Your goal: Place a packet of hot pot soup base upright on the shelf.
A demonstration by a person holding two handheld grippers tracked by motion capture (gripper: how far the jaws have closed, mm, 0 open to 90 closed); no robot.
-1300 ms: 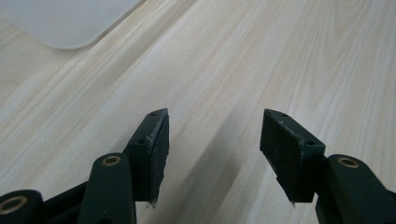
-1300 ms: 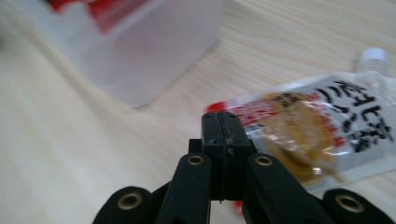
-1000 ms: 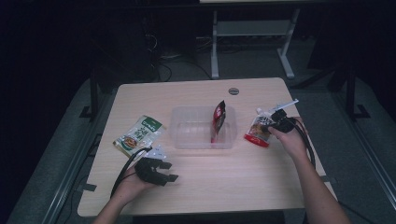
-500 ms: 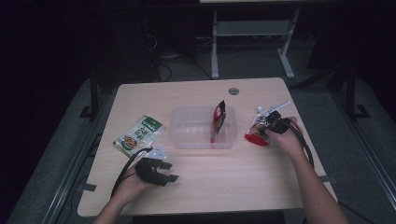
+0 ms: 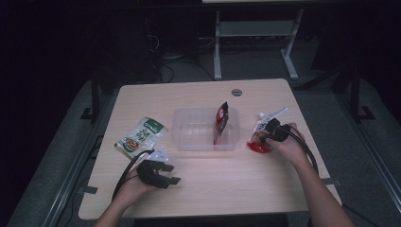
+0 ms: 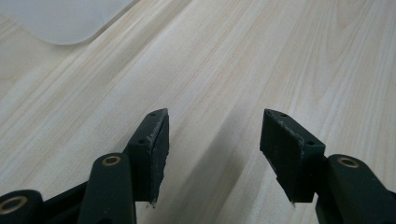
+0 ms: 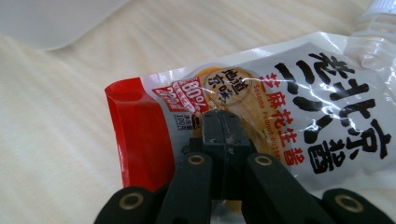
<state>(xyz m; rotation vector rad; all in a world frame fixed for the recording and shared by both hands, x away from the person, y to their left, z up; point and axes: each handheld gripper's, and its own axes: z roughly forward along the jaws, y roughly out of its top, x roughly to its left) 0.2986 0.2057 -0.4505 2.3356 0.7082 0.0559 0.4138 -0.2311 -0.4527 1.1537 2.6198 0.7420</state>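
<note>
Packing snack pouches into a clear tray. The right tongs are pinched together on the white-and-red sauce pouch, the closed jaws biting a fold of film near its red bottom edge. In the high view this pouch lies on the counter just right of the clear plastic tray, its white spout pointing away from the person. A dark red packet already stands on edge inside the tray, leaning against its right wall. A green snack bag lies flat to the left of the tray, and a small clear wrapper lies between that bag and the left tongs. The left tongs rest low over bare counter with jaws apart and nothing between them; a rounded corner of the tray shows at upper left.

The step in hand is judged to be lifting the sauce pouch toward the tray. Because the grip sits at one end, the pouch will likely hang and swing with its heavier, filled body below; a slow, straight lift is advisable. It should clear the tray's right wall fully before lowering, and enter the open space left of the standing packet so as not to topple it. Release is best made only once the pouch rests on the tray floor.
</note>
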